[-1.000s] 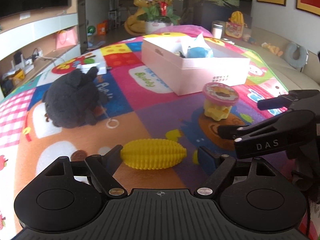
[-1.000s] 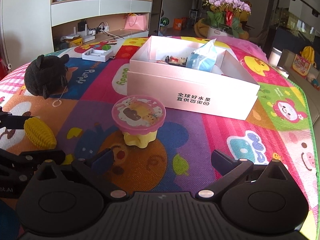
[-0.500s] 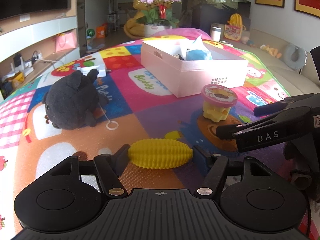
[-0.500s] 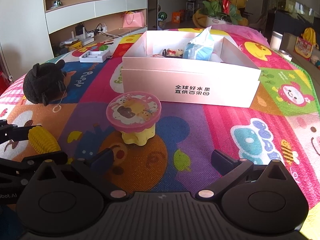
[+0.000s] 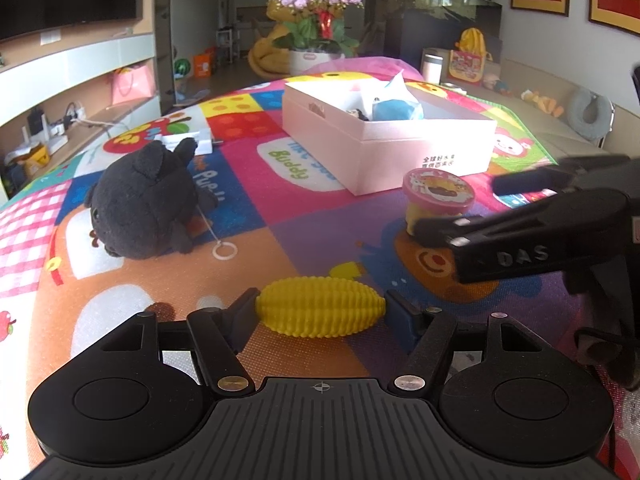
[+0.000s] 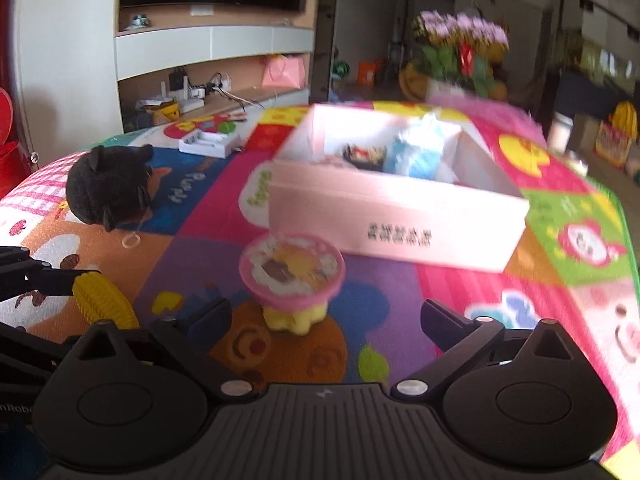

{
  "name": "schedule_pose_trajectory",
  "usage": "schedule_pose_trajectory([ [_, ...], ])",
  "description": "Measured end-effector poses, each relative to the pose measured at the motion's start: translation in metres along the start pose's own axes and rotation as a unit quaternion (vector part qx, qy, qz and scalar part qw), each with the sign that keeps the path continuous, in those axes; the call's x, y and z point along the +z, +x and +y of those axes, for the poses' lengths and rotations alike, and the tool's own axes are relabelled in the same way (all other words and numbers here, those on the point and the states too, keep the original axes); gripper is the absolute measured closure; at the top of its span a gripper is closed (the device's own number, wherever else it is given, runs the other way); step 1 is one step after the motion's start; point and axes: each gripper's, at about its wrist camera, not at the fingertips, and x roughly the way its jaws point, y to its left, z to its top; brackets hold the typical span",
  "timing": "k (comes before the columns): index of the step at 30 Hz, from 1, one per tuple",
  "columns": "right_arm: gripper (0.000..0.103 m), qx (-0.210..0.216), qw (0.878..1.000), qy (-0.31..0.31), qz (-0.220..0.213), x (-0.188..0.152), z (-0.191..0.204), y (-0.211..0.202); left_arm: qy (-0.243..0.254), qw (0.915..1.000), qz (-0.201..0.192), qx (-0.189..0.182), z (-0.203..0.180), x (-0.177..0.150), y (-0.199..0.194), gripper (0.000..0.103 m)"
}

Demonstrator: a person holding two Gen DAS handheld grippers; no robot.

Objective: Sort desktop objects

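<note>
Left hand-held gripper (image 5: 320, 312) clenched endwise on yellow corn toy (image 5: 320, 312), low over bench mat (image 5: 320, 240). Right hand-held gripper (image 6: 326, 316) released, closing around pink-lidded cup (image 6: 292, 276). Risks: tapered corn squirting free; cup tipping.

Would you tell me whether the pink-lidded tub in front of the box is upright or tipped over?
Upright: the pink-lidded tub stands on its yellow base on the mat, lid facing up, just ahead of the open right gripper.
</note>
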Motion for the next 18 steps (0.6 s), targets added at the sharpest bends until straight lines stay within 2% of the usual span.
schedule_pose_trajectory([
  [2, 0.014, 0.008, 1.0, -0.012, -0.001, 0.007, 0.004, 0.003, 0.0, 1.0, 0.0, 0.0, 0.0, 0.0, 0.0, 0.031],
  [3, 0.02, 0.01, 1.0, -0.014, -0.001, 0.01, 0.006, 0.006, 0.0, 1.0, 0.0, 0.0, 0.0, 0.0, 0.0, 0.031],
  [4, 0.032, 0.012, 1.0, -0.018, 0.003, 0.013, 0.007, 0.008, 0.0, 1.0, 0.0, 0.0, 0.0, 0.0, 0.0, 0.031],
  [6, 0.048, 0.017, 0.999, -0.02, 0.02, 0.018, 0.008, 0.014, 0.0, 1.0, 0.0, 0.0, 0.0, 0.0, 0.0, 0.031],
  [9, 0.048, 0.016, 1.0, -0.006, 0.022, 0.021, 0.001, 0.01, 0.001, 1.0, 0.001, 0.001, 0.0, 0.0, 0.0, 0.031],
  [13, 0.048, -0.001, 1.0, 0.001, 0.0, 0.027, -0.018, -0.015, 0.003, 0.9999, 0.005, -0.012, -0.002, 0.012, 0.001, 0.031],
  [18, 0.048, -0.068, 0.995, 0.024, -0.074, 0.053, -0.061, -0.061, 0.033, 0.9976, -0.055, -0.028, -0.017, 0.061, -0.006, 0.031],
])
